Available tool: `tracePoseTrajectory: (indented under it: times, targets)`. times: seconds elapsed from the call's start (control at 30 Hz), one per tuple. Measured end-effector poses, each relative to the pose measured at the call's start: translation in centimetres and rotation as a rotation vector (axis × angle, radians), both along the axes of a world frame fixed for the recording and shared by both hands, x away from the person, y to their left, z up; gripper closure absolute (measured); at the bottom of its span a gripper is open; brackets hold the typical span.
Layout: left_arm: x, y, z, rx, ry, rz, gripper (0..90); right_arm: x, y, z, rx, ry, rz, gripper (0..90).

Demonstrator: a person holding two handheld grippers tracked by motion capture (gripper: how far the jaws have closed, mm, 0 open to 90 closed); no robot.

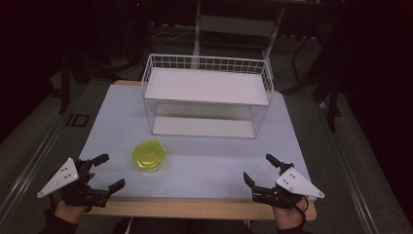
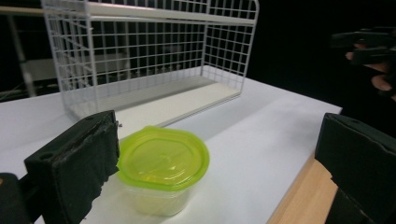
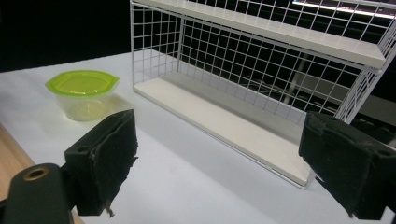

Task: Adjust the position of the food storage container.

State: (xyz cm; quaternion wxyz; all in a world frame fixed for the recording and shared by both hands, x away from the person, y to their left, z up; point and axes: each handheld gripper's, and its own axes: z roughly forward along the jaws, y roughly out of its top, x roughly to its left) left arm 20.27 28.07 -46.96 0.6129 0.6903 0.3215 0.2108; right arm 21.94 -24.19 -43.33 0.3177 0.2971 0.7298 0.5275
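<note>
A small clear tub with a lime-green lid stands on the white table top, in front of the white wire shelf rack. My left gripper is open at the table's front left corner, a short way left of the tub, with nothing between its jaws. My right gripper is open at the front right, apart from everything. In the right gripper view the tub sits far left and the rack spans the back.
The rack has two white shelves, both bare, and wire mesh sides. The white mat ends at a wooden table edge near my hands. Dark floor and chair legs surround the table.
</note>
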Motion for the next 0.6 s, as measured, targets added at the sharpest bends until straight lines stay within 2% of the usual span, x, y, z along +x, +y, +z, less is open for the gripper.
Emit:
tracePoseTrajectory:
  times: [0.07,0.1,0.13,0.17,0.2,0.23,0.37,0.4,0.43,0.47,0.5,0.53,0.57,0.6]
  targets:
    - [-0.1,-0.1,0.1,0.009,0.005,0.012,0.8,0.0,0.0,0.0,-0.004,-0.002,0.002,11.4]
    - [-0.2,-0.1,0.1,0.032,0.001,0.027,0.8,0.0,0.1,-0.1,-0.005,0.004,0.006,11.4]
    - [-0.2,-0.1,0.1,0.032,0.001,0.027,0.8,0.0,0.1,-0.1,-0.005,0.004,0.006,11.4]
    - [-0.3,-0.2,0.3,0.038,0.008,-0.006,0.8,0.1,0.1,-0.1,-0.004,0.009,0.009,11.4]
    - [-0.4,-0.2,0.4,0.038,0.013,-0.012,0.8,0.1,0.1,-0.1,-0.004,0.009,0.009,11.4]
    - [-0.4,-0.4,0.4,0.055,0.01,-0.008,0.8,0.1,0.1,-0.1,-0.005,0.006,0.008,11.4]
    - [-0.5,-0.4,0.6,0.062,-0.007,0.006,0.8,0.1,0.1,-0.1,-0.005,0.007,0.009,11.4]
    - [-0.5,-0.2,0.8,0.059,-0.018,0.027,3.7,0.1,0.1,-0.1,-0.007,0.006,0.008,11.4]
    - [-0.5,-0.2,0.8,0.059,-0.018,0.027,6.9,0.1,0.1,-0.1,-0.007,0.006,0.008,11.4]
    - [-0.2,0.0,1.0,0.084,-0.035,0.059,8.1,0.1,0.1,-0.1,-0.005,0.011,0.012,11.4]
    - [-0.2,0.0,1.0,0.084,-0.035,0.059,13.0,0.1,0.1,-0.1,-0.005,0.01,0.011,11.4]
    - [0.0,0.1,1.0,0.097,-0.045,0.075,13.0,0.1,0.1,-0.1,-0.005,0.01,0.011,11.4]
    - [0.7,0.4,0.9,0.117,-0.033,0.117,22.9,0.2,0.2,-0.1,-0.006,0.014,0.016,11.4]
    - [1.1,0.6,0.7,0.116,-0.032,0.132,27.1,0.2,0.2,-0.2,-0.008,0.017,0.016,11.4]
